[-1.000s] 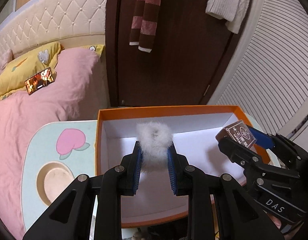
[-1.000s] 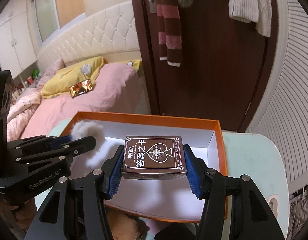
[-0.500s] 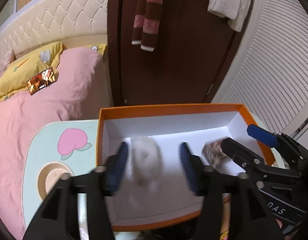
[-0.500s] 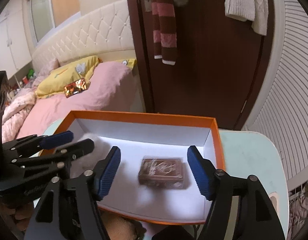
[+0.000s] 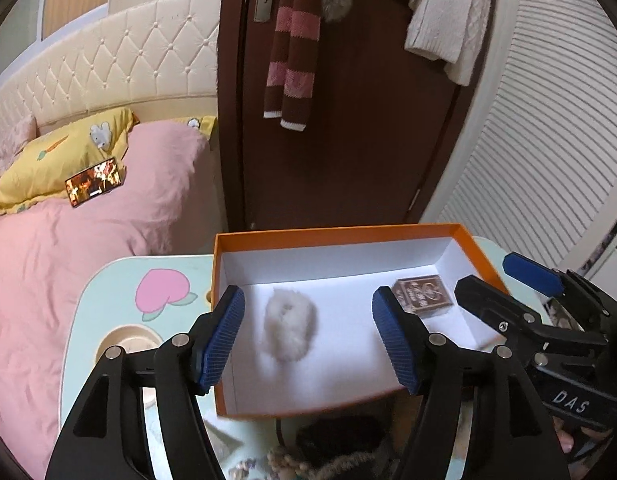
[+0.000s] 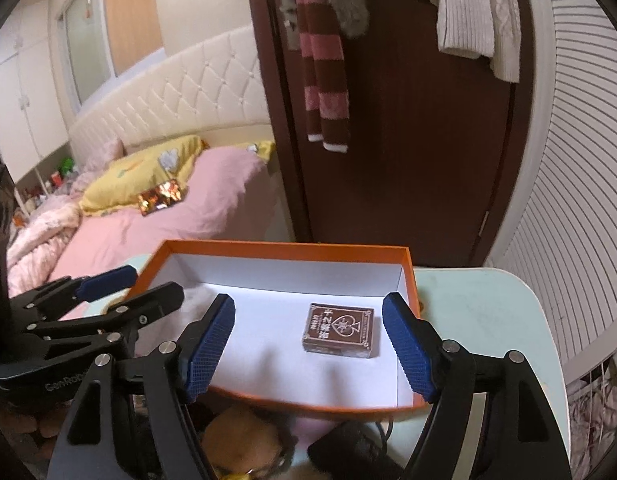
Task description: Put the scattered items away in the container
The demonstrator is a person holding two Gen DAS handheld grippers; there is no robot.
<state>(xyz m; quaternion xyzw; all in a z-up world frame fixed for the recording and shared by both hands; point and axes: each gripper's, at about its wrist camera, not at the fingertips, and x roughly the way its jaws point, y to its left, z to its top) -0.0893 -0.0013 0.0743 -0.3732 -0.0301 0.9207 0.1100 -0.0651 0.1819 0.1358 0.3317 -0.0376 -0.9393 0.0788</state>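
Left gripper (image 5: 308,340), right gripper (image 6: 308,346) agape above orange box (image 5: 332,232)

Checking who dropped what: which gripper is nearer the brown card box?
Right. The right gripper hangs open just over the brown card box; the left gripper is open farther left, above the white fluffy scrunchie.

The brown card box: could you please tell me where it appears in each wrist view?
Left wrist: the brown card box lies right of centre, in the orange box's far right corner.
Right wrist: the brown card box lies near centre, by the right wall.
Shared landmark: the striped scarf on the door.
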